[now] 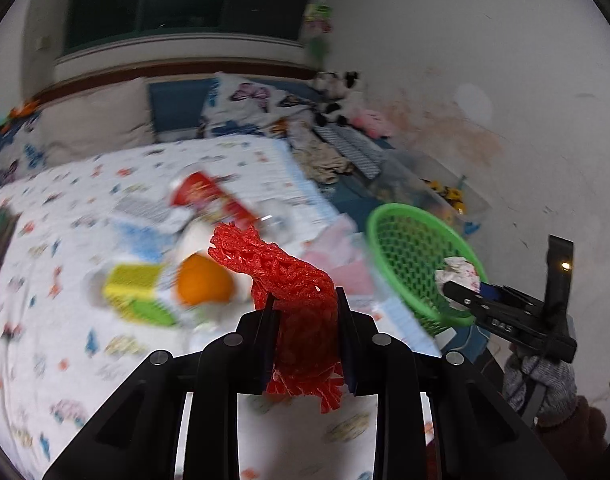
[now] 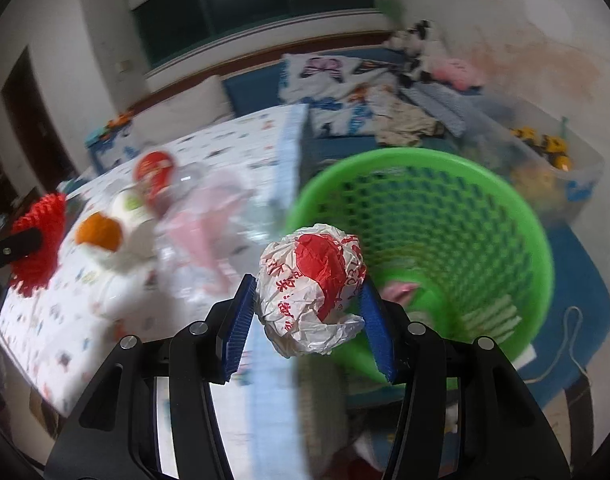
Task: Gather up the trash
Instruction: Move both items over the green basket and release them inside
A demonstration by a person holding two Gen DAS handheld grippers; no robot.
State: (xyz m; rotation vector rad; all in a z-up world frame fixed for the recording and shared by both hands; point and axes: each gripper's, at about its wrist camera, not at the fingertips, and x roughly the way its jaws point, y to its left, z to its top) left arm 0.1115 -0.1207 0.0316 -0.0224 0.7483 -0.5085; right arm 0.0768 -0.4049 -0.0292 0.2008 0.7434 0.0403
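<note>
My left gripper (image 1: 303,300) is shut on a red foam net (image 1: 283,270) and holds it above the patterned bed (image 1: 45,320). My right gripper (image 2: 307,300) is shut on a crumpled white and red paper ball (image 2: 311,284), just in front of the rim of the green mesh basket (image 2: 445,240). In the left wrist view the basket (image 1: 409,252) is at the right, with the paper ball (image 1: 459,274) at its rim in the right gripper (image 1: 455,294). The red net (image 2: 39,236) shows at the far left of the right wrist view.
On the bed lie an orange (image 1: 203,280), a red snack tube (image 1: 213,198), a yellow-green box (image 1: 139,292), pink plastic (image 1: 337,264) and a white bottle (image 2: 125,232). A clear bin of toys (image 2: 545,160) stands behind the basket by the wall. Pink trash (image 2: 399,292) lies inside the basket.
</note>
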